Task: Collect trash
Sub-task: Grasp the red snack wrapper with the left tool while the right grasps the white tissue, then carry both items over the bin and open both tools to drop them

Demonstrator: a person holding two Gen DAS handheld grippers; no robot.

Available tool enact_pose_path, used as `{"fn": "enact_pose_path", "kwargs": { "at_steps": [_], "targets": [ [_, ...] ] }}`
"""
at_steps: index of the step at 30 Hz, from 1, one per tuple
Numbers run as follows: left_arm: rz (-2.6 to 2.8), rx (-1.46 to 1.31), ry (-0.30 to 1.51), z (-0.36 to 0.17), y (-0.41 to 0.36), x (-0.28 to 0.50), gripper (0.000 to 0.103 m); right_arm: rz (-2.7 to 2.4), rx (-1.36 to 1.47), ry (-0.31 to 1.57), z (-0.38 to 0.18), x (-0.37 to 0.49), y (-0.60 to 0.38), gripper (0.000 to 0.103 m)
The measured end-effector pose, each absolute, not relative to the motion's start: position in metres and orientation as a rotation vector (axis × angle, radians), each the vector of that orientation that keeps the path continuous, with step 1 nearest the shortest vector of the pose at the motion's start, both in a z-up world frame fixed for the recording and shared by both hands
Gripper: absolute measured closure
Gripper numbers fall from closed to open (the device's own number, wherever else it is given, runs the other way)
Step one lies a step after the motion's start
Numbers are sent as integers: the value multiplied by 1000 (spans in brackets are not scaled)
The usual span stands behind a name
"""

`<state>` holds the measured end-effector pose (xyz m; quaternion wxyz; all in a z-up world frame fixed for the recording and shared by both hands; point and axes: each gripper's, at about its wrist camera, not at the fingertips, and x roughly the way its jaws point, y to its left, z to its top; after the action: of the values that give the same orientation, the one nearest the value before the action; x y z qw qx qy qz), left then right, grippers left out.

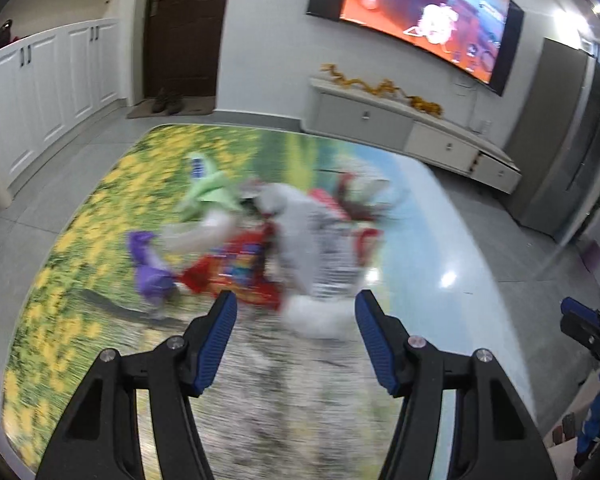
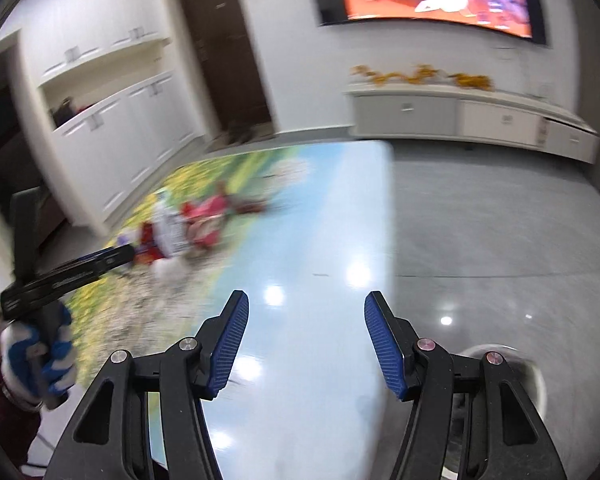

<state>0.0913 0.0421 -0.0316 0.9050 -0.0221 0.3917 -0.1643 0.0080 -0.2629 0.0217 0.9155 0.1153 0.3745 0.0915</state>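
**Glossy table with all the trash on it, nothing collected yet**

Glossy and printed with a flower meadow, the table [image 1: 80,240] carries one loose heap of trash [image 1: 260,240] near its middle: a purple wrapper [image 1: 148,268], a green wrapper [image 1: 212,196], a red snack bag [image 1: 240,276] and a crumpled grey-white plastic bag [image 1: 312,240] (the blur hides the smaller pieces). As I judge it, the collecting has not begun.

The left hand-held gripper [image 1: 296,340] hangs above the near side of the heap, its jaws apart and nothing between them. The right hand-held gripper [image 2: 306,344] is also spread and empty, over the bare blue end of the table, well apart from the heap. A round pale container [image 2: 512,376] shows beside the table edge; whether it is the bin I cannot tell. Every piece remains to be picked.
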Motion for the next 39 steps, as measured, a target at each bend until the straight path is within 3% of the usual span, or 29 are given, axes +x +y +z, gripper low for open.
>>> {"fn": "enact_pose_path", "kwargs": {
  "at_steps": [5, 12, 21, 25, 27, 29, 32, 39],
  "targets": [
    [-336, -21, 817, -40, 60, 113, 46, 361, 186, 804, 18, 43, -203, 48],
    [-403, 29, 839, -48, 52, 140, 58, 543, 118, 842, 7, 94, -135, 54],
    [-449, 57, 893, -70, 46, 167, 66, 618, 30, 887, -21, 135, -96, 57],
    [-460, 50, 929, -80, 44, 171, 76, 608, -2, 923, -37, 148, -93, 59],
    [-464, 49, 933, -84, 43, 170, 80, 603, -19, 941, -45, 148, -93, 64],
    [-471, 46, 929, -83, 42, 166, 82, 603, -12, 950, -50, 147, -95, 78],
    [-474, 35, 923, -81, 41, 157, 85, 613, 24, 949, -50, 140, -104, 84],
    [-458, -14, 908, -74, 52, 127, 88, 629, 74, 916, -34, 105, -123, 87]
  ]
}}
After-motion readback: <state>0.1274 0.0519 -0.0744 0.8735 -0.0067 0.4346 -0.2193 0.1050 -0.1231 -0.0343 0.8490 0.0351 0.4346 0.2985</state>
